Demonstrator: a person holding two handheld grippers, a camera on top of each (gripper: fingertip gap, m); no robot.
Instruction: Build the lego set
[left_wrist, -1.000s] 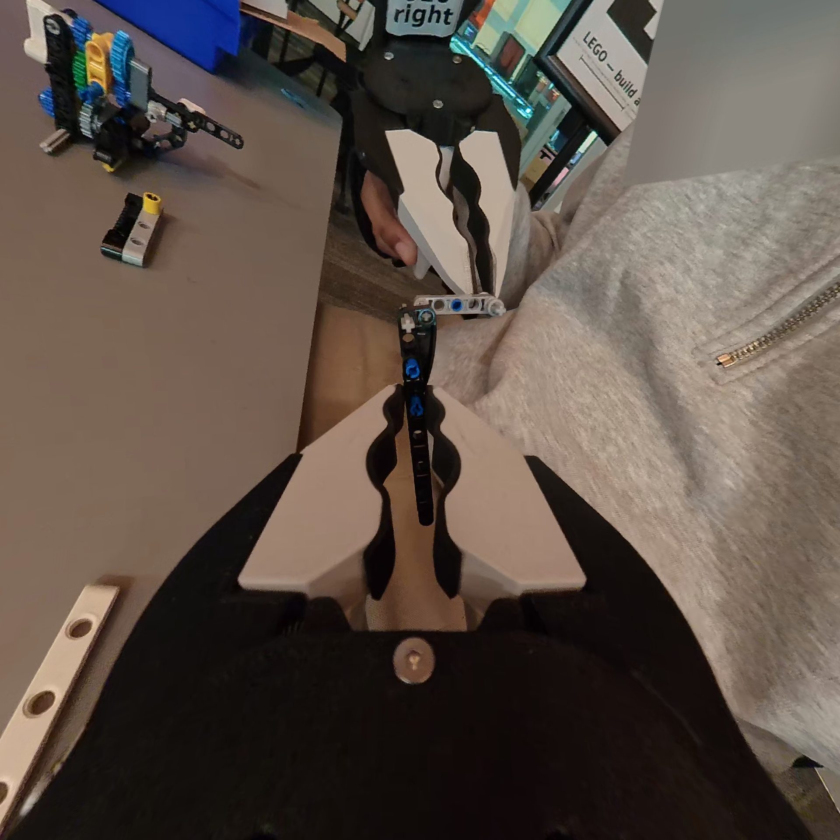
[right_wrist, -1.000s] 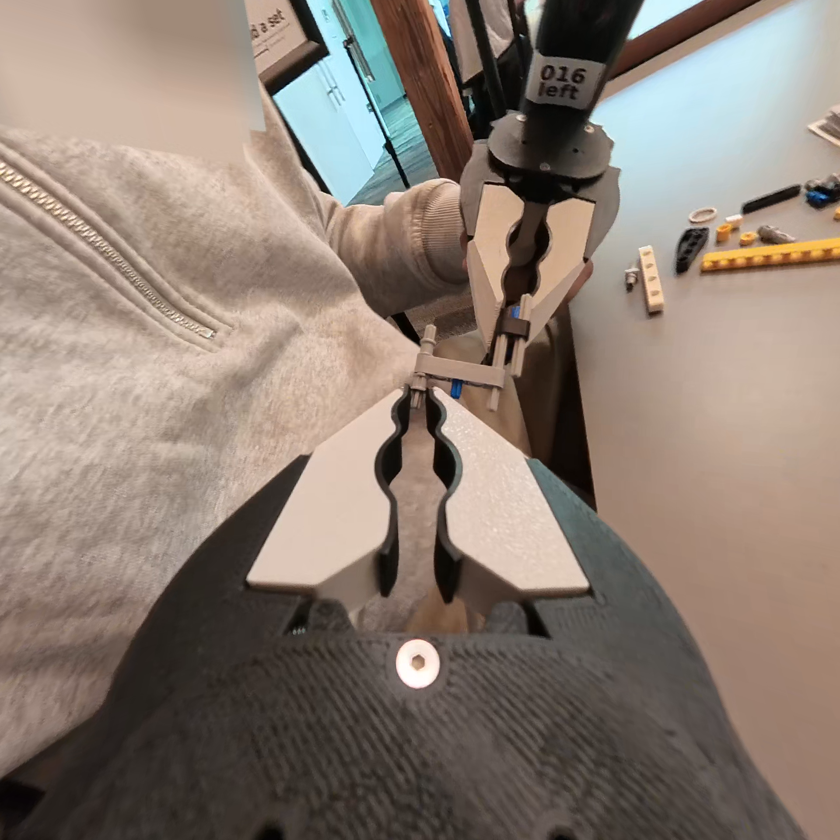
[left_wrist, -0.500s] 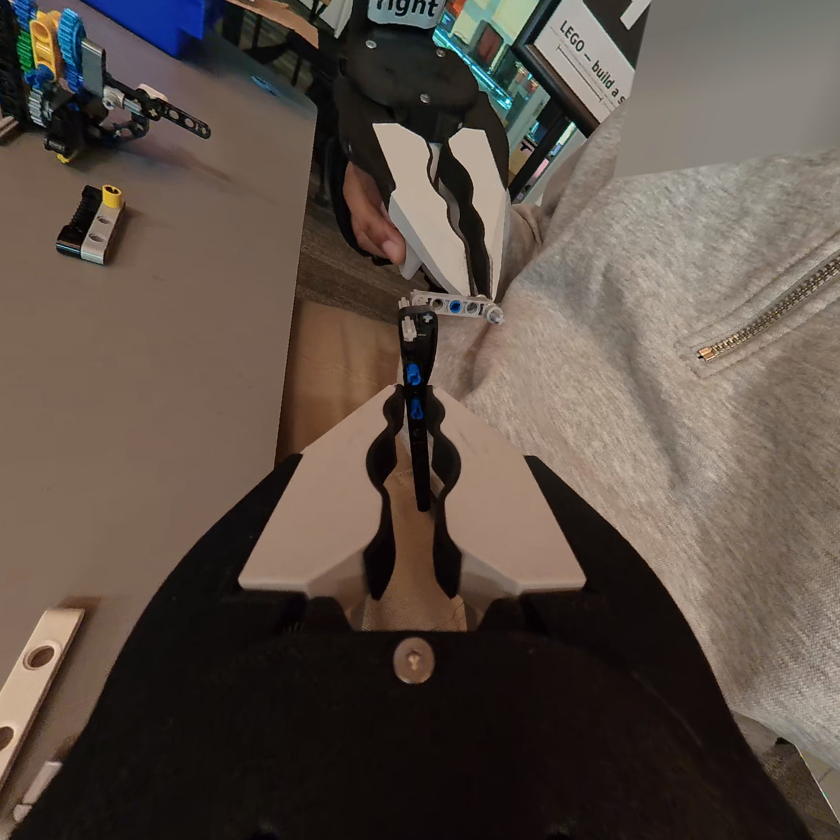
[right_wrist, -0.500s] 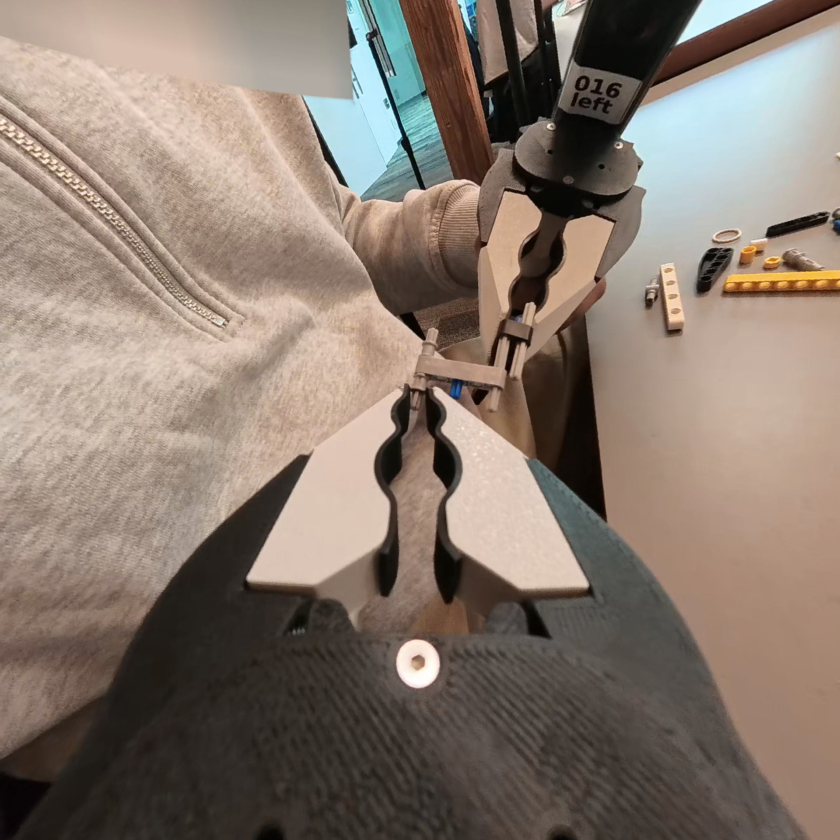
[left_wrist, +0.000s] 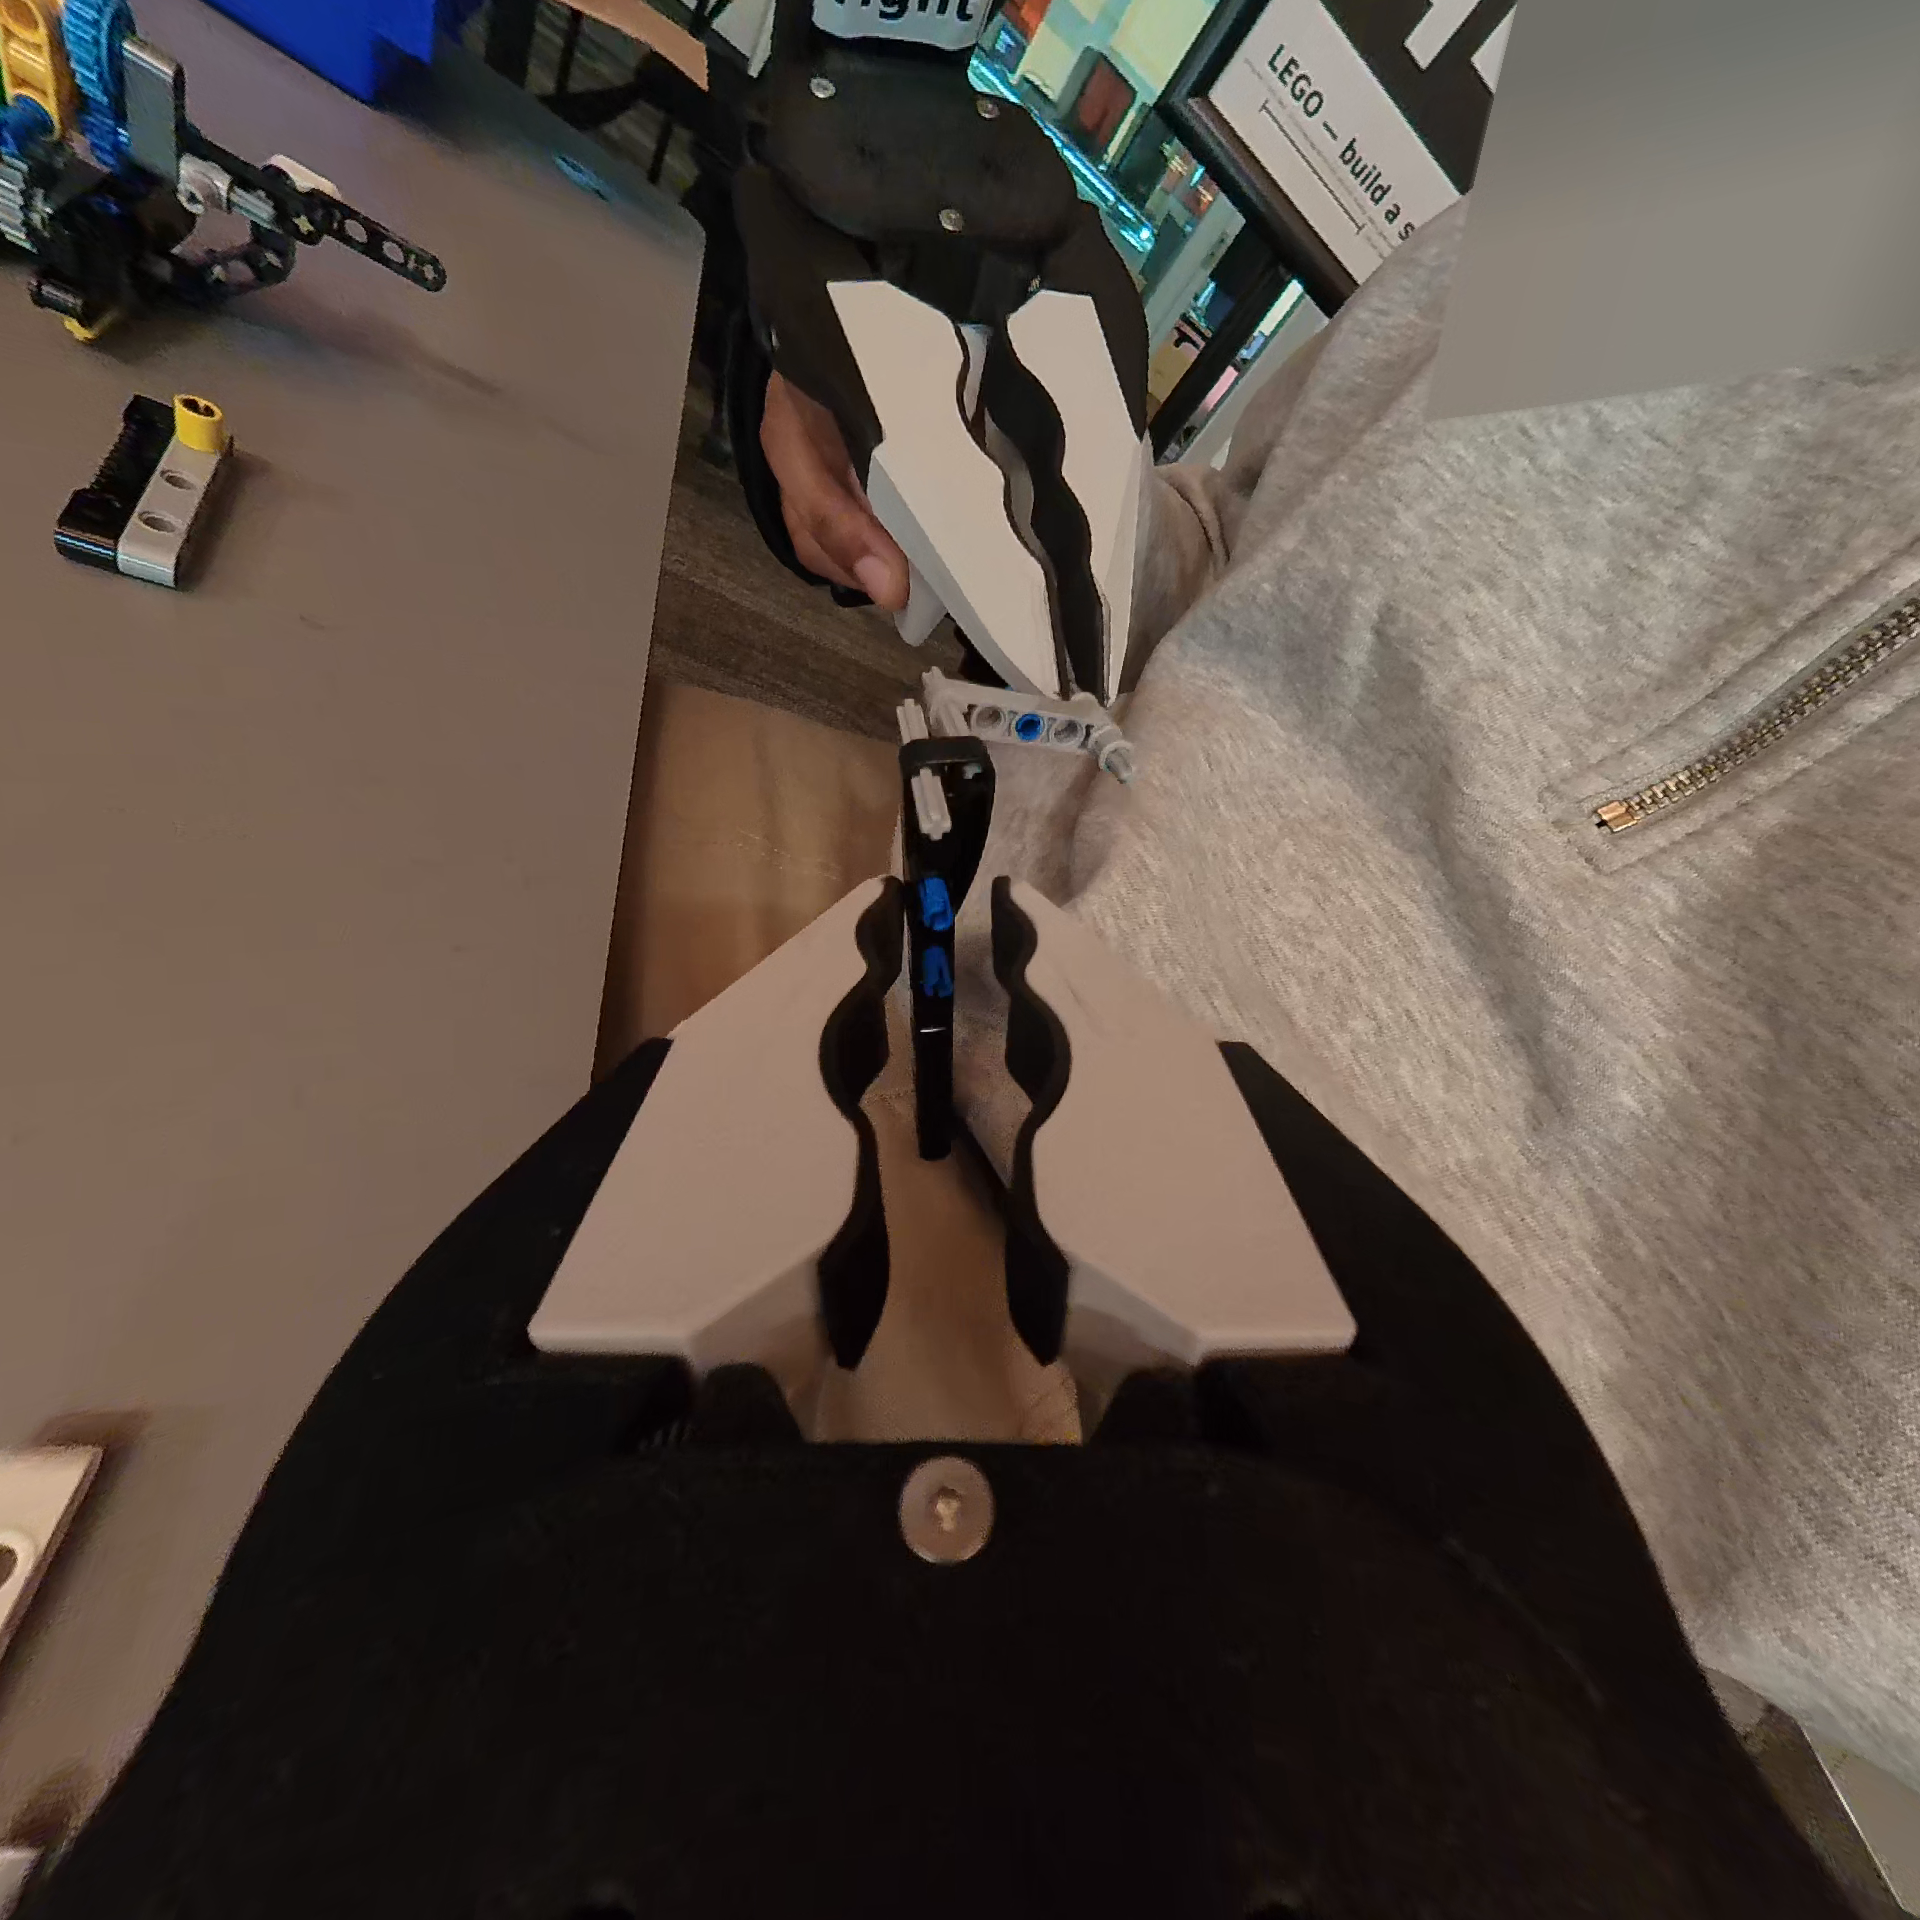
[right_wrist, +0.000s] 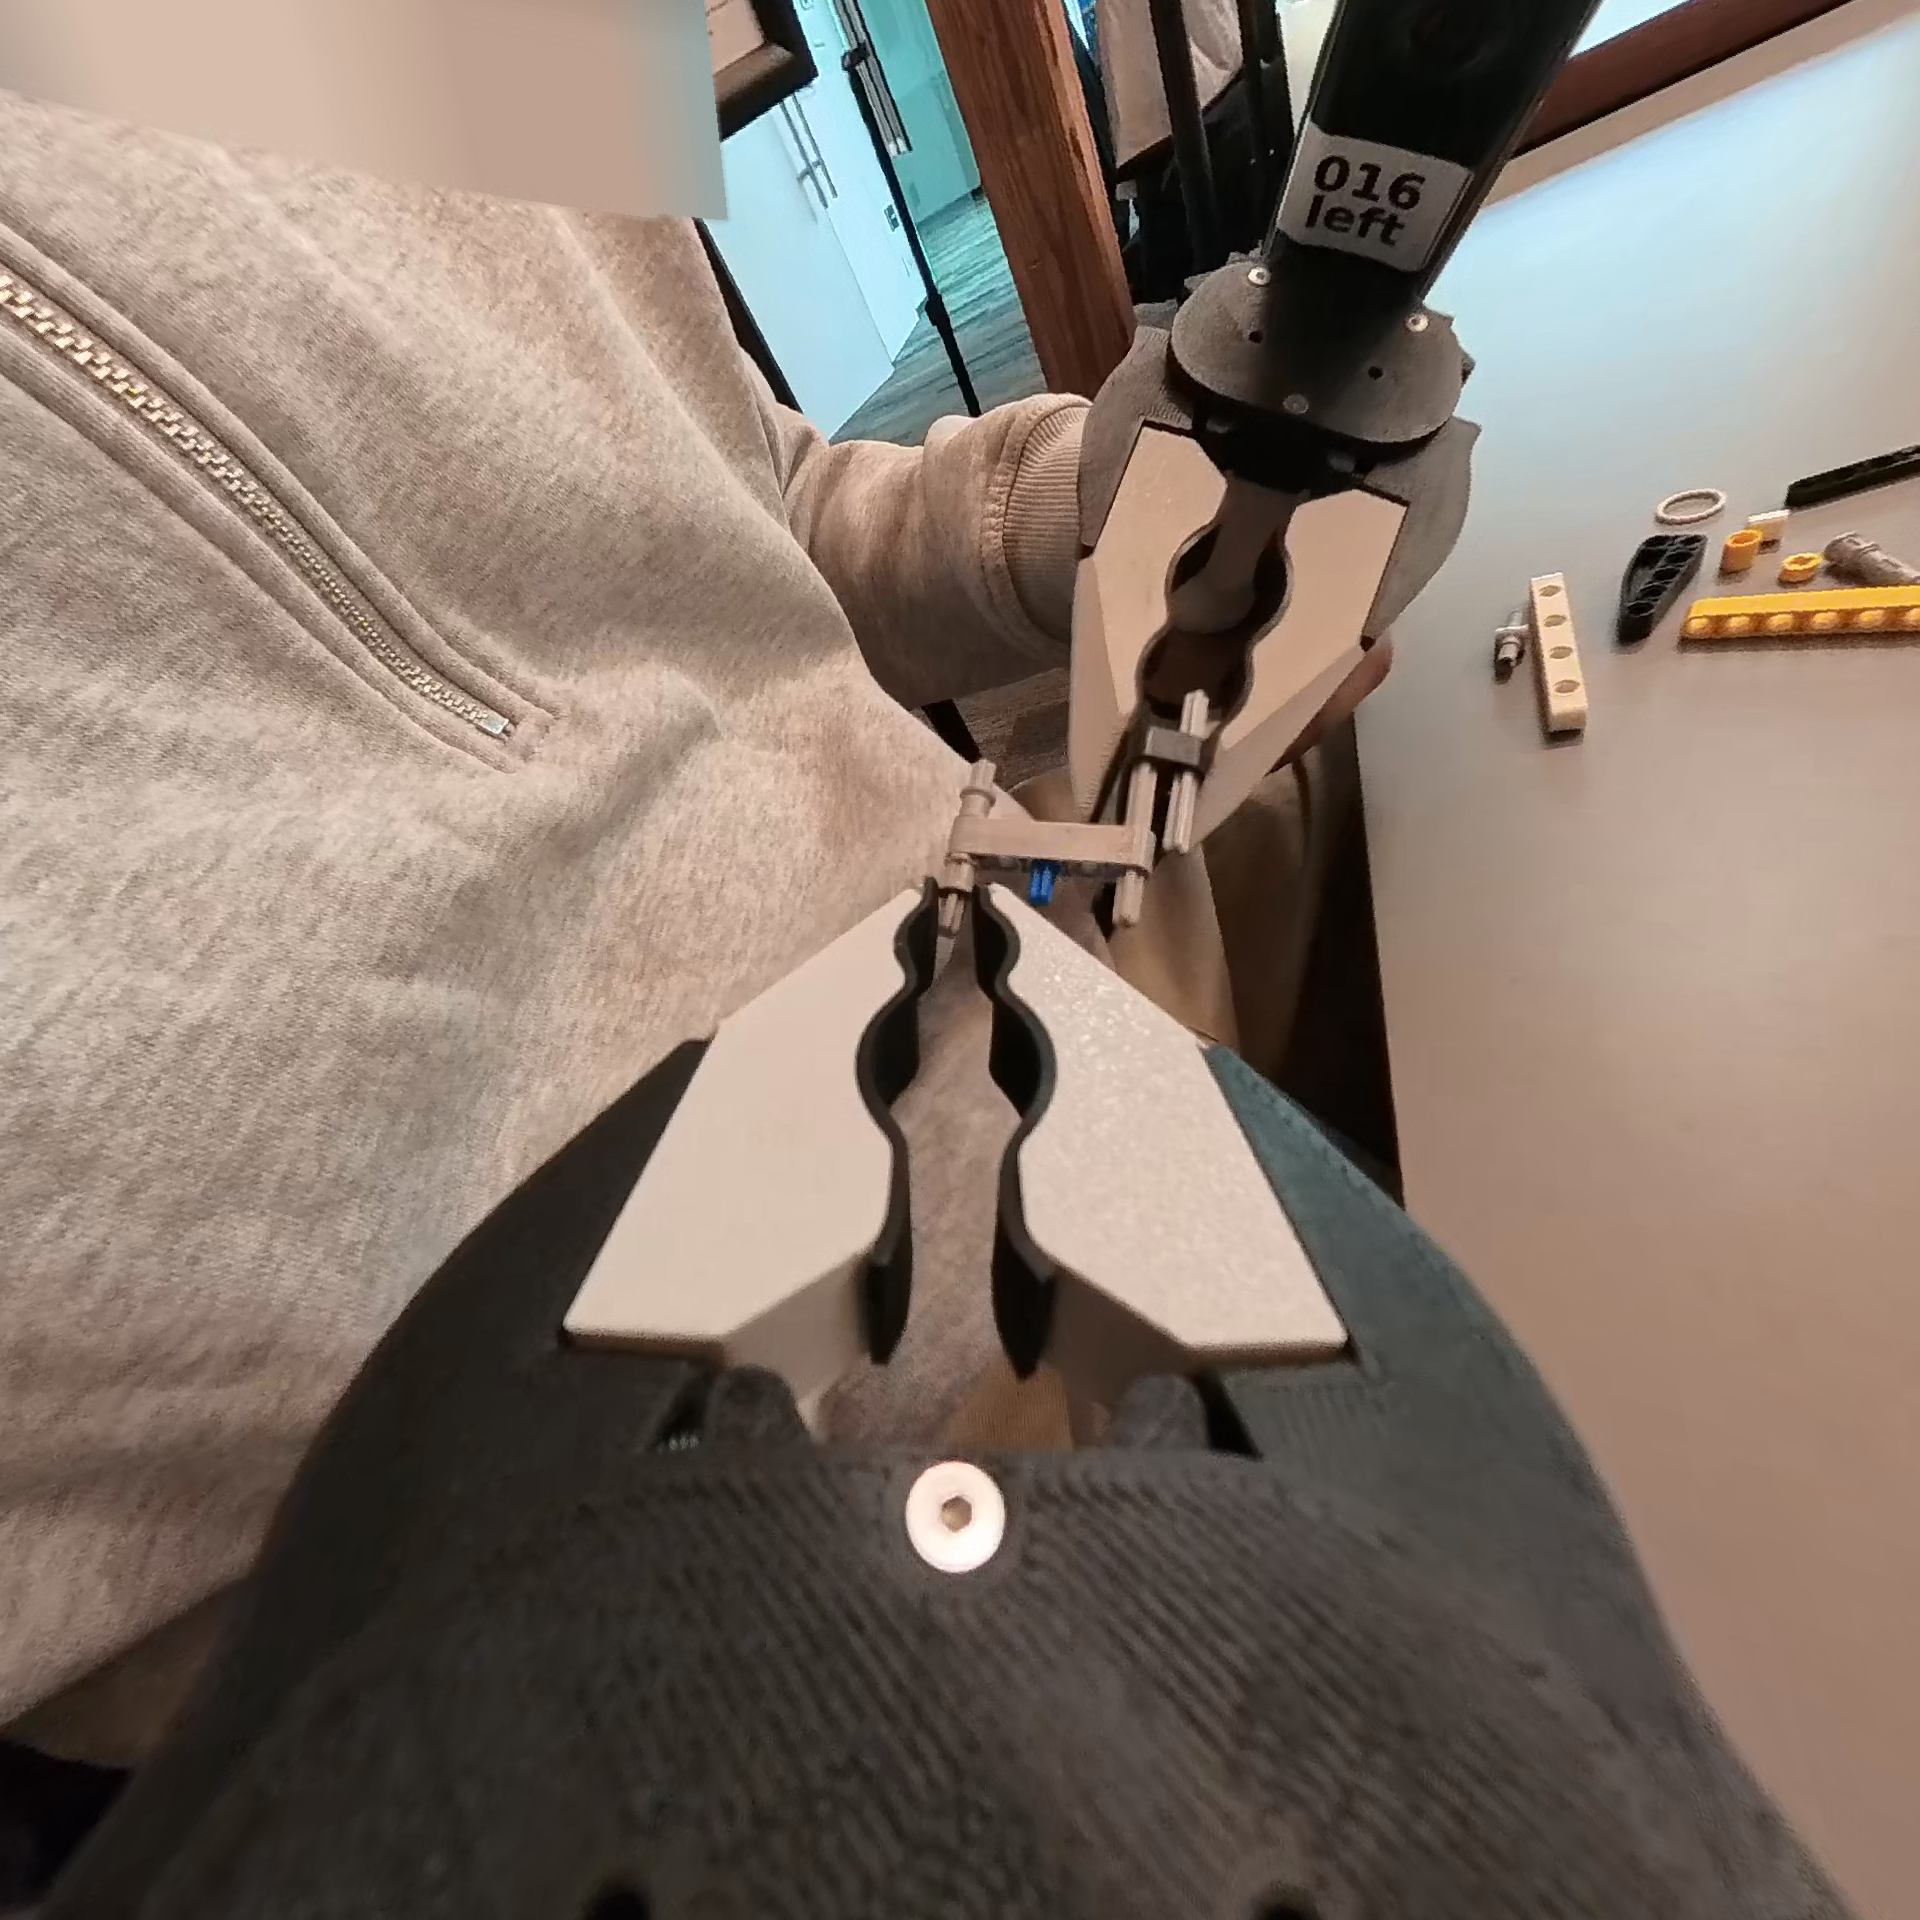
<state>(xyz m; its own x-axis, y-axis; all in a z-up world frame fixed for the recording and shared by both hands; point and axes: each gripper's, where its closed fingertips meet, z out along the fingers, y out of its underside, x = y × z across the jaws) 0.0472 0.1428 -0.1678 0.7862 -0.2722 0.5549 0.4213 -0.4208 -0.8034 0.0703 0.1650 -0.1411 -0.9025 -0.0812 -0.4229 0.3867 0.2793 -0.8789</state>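
In the left wrist view my left gripper (left_wrist: 942, 899) is open, and a thin black beam (left_wrist: 935, 1039) with blue pins and a grey axle stands between its jaws with a gap on each side. A short grey beam (left_wrist: 1023, 724) meets the black beam's top end. My right gripper (right_wrist: 963, 906) is shut on a grey axle at the other end of that grey beam (right_wrist: 1049, 836). Both grippers hang over the person's lap, off the table edge. The right gripper also shows in the left wrist view (left_wrist: 1081, 675), and the left gripper in the right wrist view (right_wrist: 1153, 790).
The grey table (left_wrist: 312, 831) carries a partly built model (left_wrist: 104, 197), a small black and grey block with a yellow pin (left_wrist: 145, 499) and a blue bin (left_wrist: 343, 42). Loose parts lie there too: a tan beam (right_wrist: 1558, 665), a yellow beam (right_wrist: 1797, 629), a black curved piece (right_wrist: 1657, 571). The person's grey hoodie (left_wrist: 1455, 987) is close by. The left gripper's tips are roughly 5 centimetres from the right gripper's. The left tips stand about 20 centimetres off the black curved piece (right_wrist: 1657, 571).
My left gripper's jaws have opened off the black beam, which they clamped before. My right gripper stays shut on the grey axle. Both views have shifted slightly.
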